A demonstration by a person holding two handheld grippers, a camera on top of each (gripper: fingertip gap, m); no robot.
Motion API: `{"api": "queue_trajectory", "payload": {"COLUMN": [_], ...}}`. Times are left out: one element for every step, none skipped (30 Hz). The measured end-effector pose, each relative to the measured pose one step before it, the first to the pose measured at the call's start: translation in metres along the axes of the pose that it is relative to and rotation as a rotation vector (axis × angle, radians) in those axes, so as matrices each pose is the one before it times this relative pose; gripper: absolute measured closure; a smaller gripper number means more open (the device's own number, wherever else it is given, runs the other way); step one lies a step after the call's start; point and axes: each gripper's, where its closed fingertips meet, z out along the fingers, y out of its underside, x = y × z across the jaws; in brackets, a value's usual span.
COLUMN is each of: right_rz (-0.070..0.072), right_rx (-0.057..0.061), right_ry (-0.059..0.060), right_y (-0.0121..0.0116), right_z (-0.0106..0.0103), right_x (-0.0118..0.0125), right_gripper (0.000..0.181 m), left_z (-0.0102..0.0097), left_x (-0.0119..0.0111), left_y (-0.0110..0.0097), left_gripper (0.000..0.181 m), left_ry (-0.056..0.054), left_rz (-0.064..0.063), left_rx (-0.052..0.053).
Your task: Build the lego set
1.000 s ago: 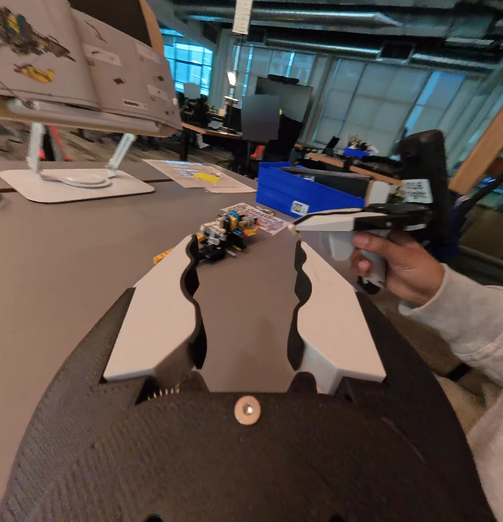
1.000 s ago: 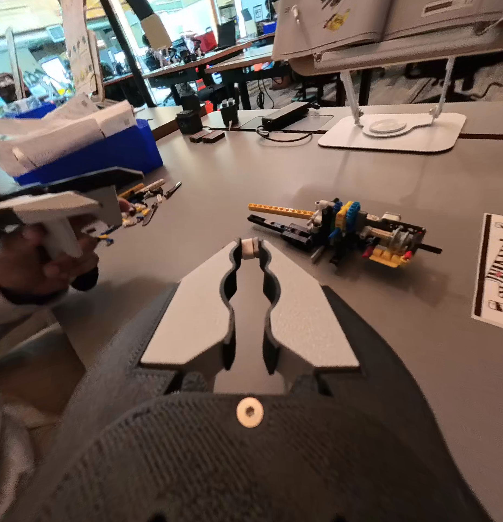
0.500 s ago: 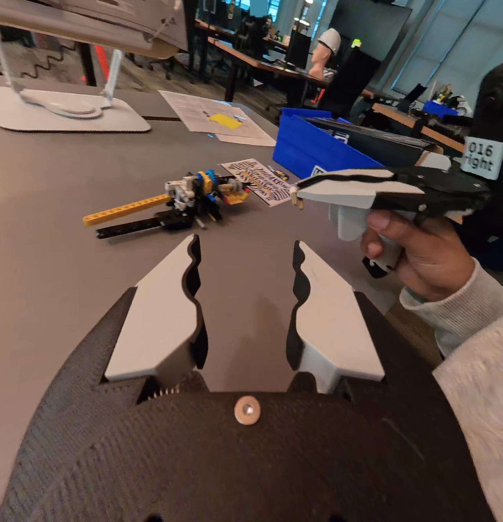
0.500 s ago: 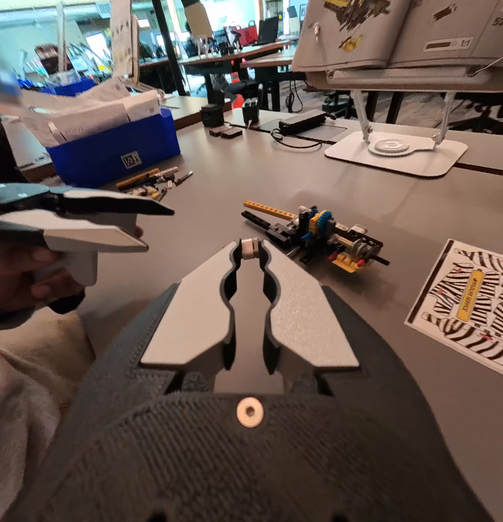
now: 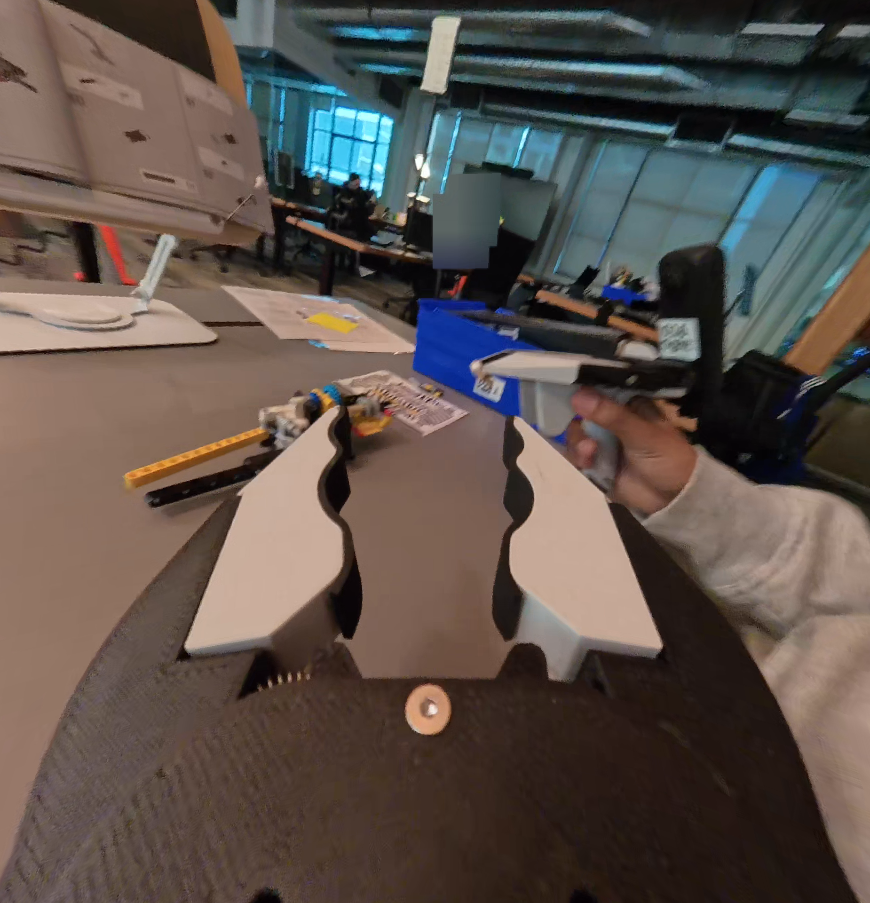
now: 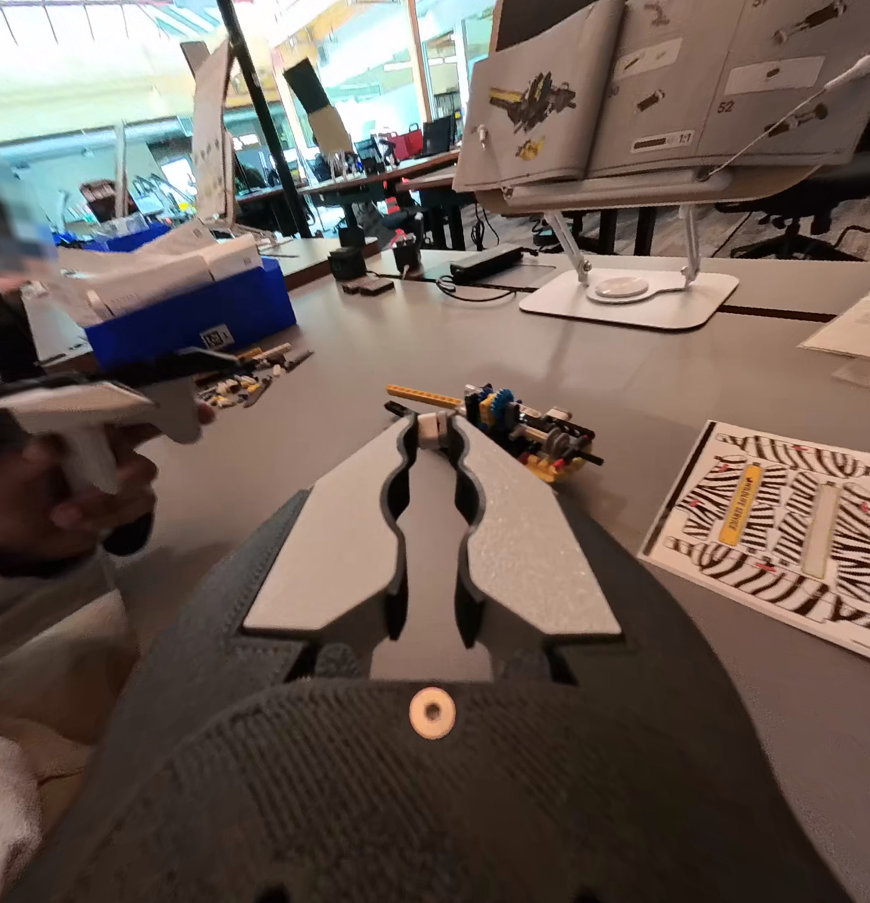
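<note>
The part-built lego model (image 5: 306, 420) lies on the grey table, with a long yellow beam (image 5: 193, 457) and a black beam (image 5: 208, 483) sticking out to the left. In the right wrist view the model (image 6: 521, 425) lies just beyond my fingertips. My left gripper (image 5: 423, 425) is open and empty, above the table just right of the model. My right gripper (image 6: 435, 430) is shut on a small white lego piece (image 6: 432, 429) at its tips. It also shows side-on in the left wrist view (image 5: 477, 367), held by a hand.
A striped sticker sheet (image 6: 785, 527) lies right of the model. Loose lego parts (image 6: 242, 376) lie by a blue bin (image 6: 188, 317). An instruction booklet on a white stand (image 6: 623, 298) is at the back. Another blue bin (image 5: 452, 352) and papers (image 5: 316, 317) are farther right. Across from one pair of fingers to the other is roughly 15 centimeters. My left gripper's tips are some 15 centimeters from the black beam (image 5: 208, 483).
Both grippers have moved closer to the model, which now sits right at their fingertips in each view. The right gripper still holds the white piece; the left stays open.
</note>
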Motion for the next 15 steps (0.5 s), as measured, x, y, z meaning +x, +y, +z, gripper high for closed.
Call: {"api": "queue_trajectory", "payload": {"right_rz": [0.0112,0.0050,-0.0034,-0.0164,-0.0262,-0.0304,-0.0371,-0.0451,-0.0456,-0.0364,-0.0167,0.0111,0.0348,0.0286,-0.0049], "right_rx": [0.0087,-0.0010,-0.0086,-0.0145,-0.0237,-0.0304,-0.0305,-0.0322,-0.0307,-0.0228,-0.0100,0.0164,0.0367,0.0202,-0.0176], "right_ry": [-0.0094,-0.0125,-0.0151,-0.0135,-0.0096,-0.0101,-0.0081,0.0079,0.0230,0.0171,0.0059,-0.0003,-0.0150,-0.0325,-0.0230], "right_y": [-0.00064,0.00170,0.00397,0.00540,0.00590,0.00531,0.00430,0.00450,0.00432,0.00339,0.00124,-0.00311,-0.00665,-0.00424,0.00213], "right_z": [0.00109,0.00209,0.00278,0.00336,0.00393,0.00408,0.00375,0.00315,0.00276,0.00295,0.00352,0.00498,0.00743,0.00907,0.00915], "right_x": [-0.00335,-0.00335,-0.00358,-0.00300,-0.00229,-0.00203,-0.00145,0.00121,0.00339,0.00252,0.00088,0.00044,-0.00104,-0.00357,-0.00296], "right_gripper": [0.171,0.171,0.170,0.170,0.170,0.170,0.170,0.170,0.170,0.170,0.171,0.171,0.171,0.171,0.171], "left_z": [0.00084,0.00177,0.00217,0.00138,0.00005,-0.00168,-0.00279,-0.00379,-0.00439,-0.00395,-0.00218,-0.00114,-0.00062,-0.00023,-0.00022], "left_x": [-0.00601,-0.00404,-0.00287,-0.00233,-0.00149,0.00016,0.00145,0.00139,0.00070,0.00011,0.00075,0.00219,-0.00017,-0.00376,-0.00511], "left_y": [0.00891,0.00835,0.00611,0.00282,-0.00095,-0.00452,-0.00627,-0.00504,-0.00213,-0.00149,-0.00216,0.00080,0.00270,0.00394,0.00445], "left_gripper": [0.121,0.121,0.120,0.120,0.120,0.120,0.120,0.120,0.120,0.121,0.120,0.120,0.120,0.121,0.121], "left_ry": [-0.0260,-0.0079,0.0026,0.0033,0.0025,0.0046,0.0059,0.0024,-0.0006,-0.0003,0.0101,0.0247,0.0146,-0.0042,-0.0091], "left_rz": [0.0186,0.0053,-0.0041,-0.0095,-0.0165,-0.0237,-0.0253,-0.0238,-0.0241,-0.0258,-0.0286,-0.0266,-0.0207,-0.0187,-0.0268], "left_rx": [-0.0261,-0.0243,-0.0187,-0.0107,0.0010,0.0137,0.0219,0.0186,0.0106,0.0133,0.0124,-0.0064,-0.0045,0.0019,0.0006]}}
